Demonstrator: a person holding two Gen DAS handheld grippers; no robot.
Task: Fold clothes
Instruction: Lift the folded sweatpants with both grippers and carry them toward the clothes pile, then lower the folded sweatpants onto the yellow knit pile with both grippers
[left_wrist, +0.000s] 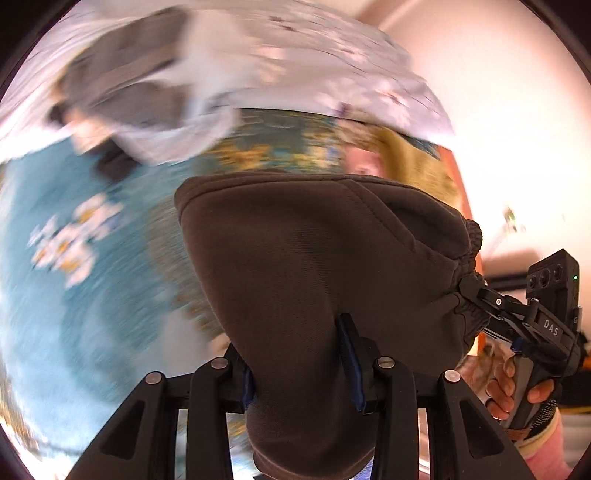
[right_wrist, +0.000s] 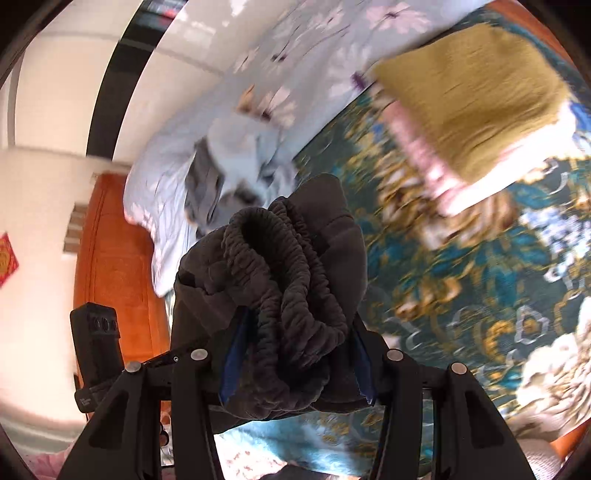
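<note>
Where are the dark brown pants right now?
The dark brown pants are lifted above the patterned bedspread, pinched by both the left gripper and the right gripper.

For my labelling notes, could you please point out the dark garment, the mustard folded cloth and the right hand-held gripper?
dark garment (left_wrist: 295, 258), left wrist view, broad panel.
mustard folded cloth (right_wrist: 476, 96), right wrist view, top face.
right hand-held gripper (left_wrist: 466, 291), left wrist view, fingertips at waistband.
</note>
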